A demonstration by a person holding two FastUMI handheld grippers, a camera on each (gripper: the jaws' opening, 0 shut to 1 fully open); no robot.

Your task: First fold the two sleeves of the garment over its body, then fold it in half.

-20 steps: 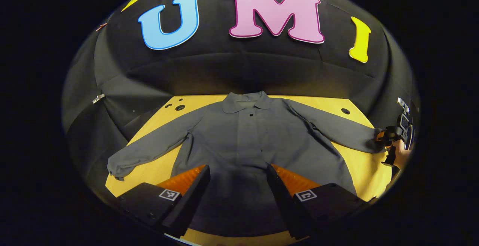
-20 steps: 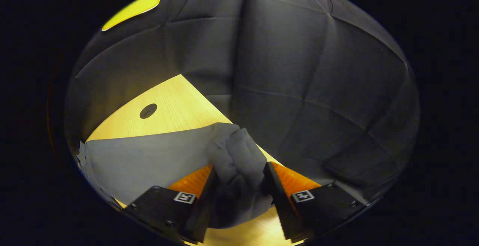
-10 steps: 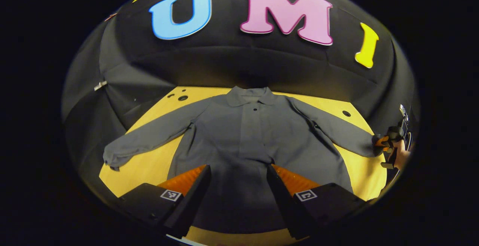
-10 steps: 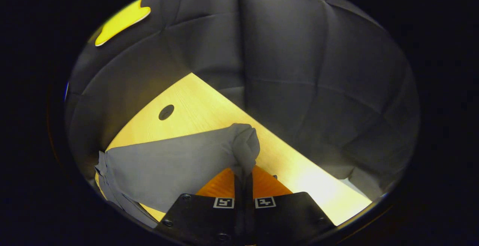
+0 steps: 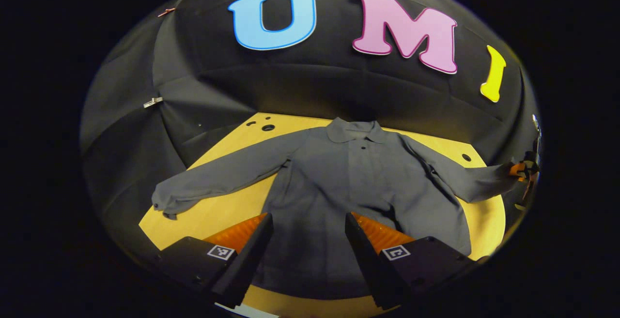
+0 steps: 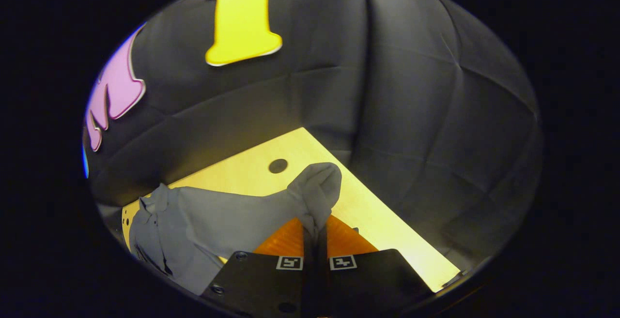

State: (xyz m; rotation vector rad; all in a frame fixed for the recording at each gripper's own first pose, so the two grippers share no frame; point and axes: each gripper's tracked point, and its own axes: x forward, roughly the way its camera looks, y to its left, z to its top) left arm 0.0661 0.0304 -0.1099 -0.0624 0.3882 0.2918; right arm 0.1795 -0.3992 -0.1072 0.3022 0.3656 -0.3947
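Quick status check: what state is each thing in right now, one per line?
Garment: spread flat on the table, unfolded.
Right sleeve: cuff pinched and lifted off the table.
Left sleeve: lying outstretched, unfolded.
Right tool: shut on the cuff.
Left tool: open, above the garment's hem.

You have a plain dark grey garment (image 5: 358, 182) with one dark button (image 5: 363, 147) below the collar, lying on a yellow wood-grain table (image 5: 218, 209) dotted with small black holes (image 5: 268, 128); in the right gripper view its sleeve (image 6: 252, 211) looks a paler grey against the same yellow
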